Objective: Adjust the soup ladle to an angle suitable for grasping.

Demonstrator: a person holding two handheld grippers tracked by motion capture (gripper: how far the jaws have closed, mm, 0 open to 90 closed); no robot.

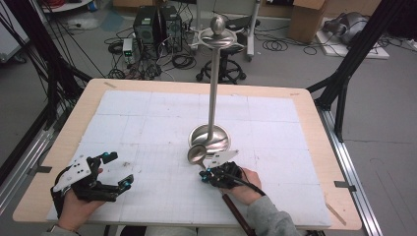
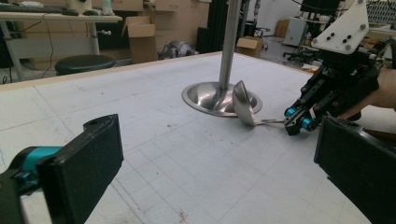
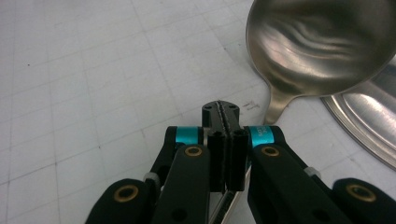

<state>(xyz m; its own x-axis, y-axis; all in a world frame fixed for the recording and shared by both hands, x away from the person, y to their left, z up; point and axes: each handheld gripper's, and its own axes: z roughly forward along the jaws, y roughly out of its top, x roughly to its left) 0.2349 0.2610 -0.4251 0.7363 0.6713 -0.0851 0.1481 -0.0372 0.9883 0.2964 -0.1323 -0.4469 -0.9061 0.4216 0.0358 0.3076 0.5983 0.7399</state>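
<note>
Steel ladle, handle clamped flat between the closed jaws of the right gripper, bowl just ahead touching the stand's dished base, seemingly for hanging; left gripper held wide open, empty, well apart.

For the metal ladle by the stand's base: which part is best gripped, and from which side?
The ladle is best taken by its thin flat handle, coming from the person's side of the table, away from the stand's base. The round bowl is too wide and smooth for the pads and leans against the base. The right gripper is shut on that handle already; the left gripper sits open, apart.
</note>
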